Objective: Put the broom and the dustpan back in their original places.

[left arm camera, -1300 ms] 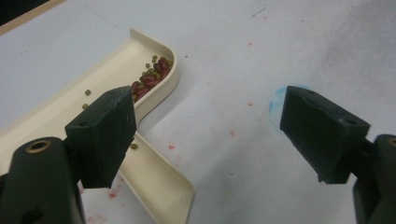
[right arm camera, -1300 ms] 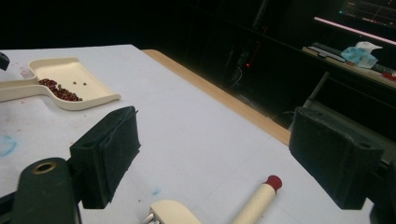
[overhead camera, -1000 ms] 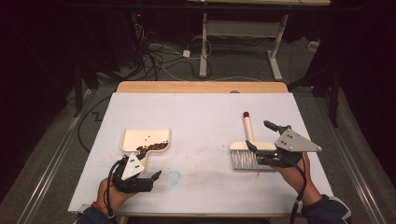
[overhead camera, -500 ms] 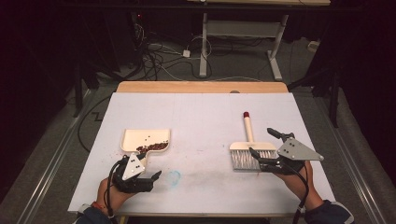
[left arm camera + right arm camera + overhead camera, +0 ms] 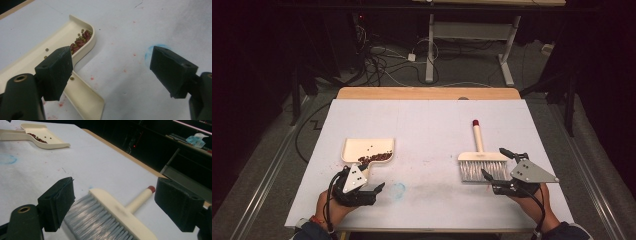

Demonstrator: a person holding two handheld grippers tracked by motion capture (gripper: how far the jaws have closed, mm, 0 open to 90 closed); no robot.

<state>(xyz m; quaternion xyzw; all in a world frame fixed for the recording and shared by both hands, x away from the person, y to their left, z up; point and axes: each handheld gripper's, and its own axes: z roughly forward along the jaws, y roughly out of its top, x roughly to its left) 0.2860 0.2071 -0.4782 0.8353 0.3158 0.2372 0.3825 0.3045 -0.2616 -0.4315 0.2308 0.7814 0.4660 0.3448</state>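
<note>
A cream dustpan (image 5: 362, 146) lies at the left of the table with red and green beans (image 5: 375, 158) heaped at its near wall. My left gripper (image 5: 371, 179) stands open just in front of it. In the left gripper view the left jaw hovers over the dustpan's handle (image 5: 85, 97), and the beans (image 5: 81, 42) lie beyond. A cream hand brush (image 5: 481, 157) with grey bristles and a red-tipped handle lies at the right. My right gripper (image 5: 495, 164) is open, its jaws on either side of the bristle head (image 5: 117, 212), touching nothing.
The white table cover (image 5: 427, 120) carries a blue smudge (image 5: 398, 189) between the grippers and faint red specks. A wooden strip (image 5: 427, 93) runs along the far edge. Cables and desk legs lie on the dark floor beyond.
My right gripper has drawn back toward the near edge and sunk lower beside the brush head, still open. The left gripper, dustpan and brush have stayed put.
</note>
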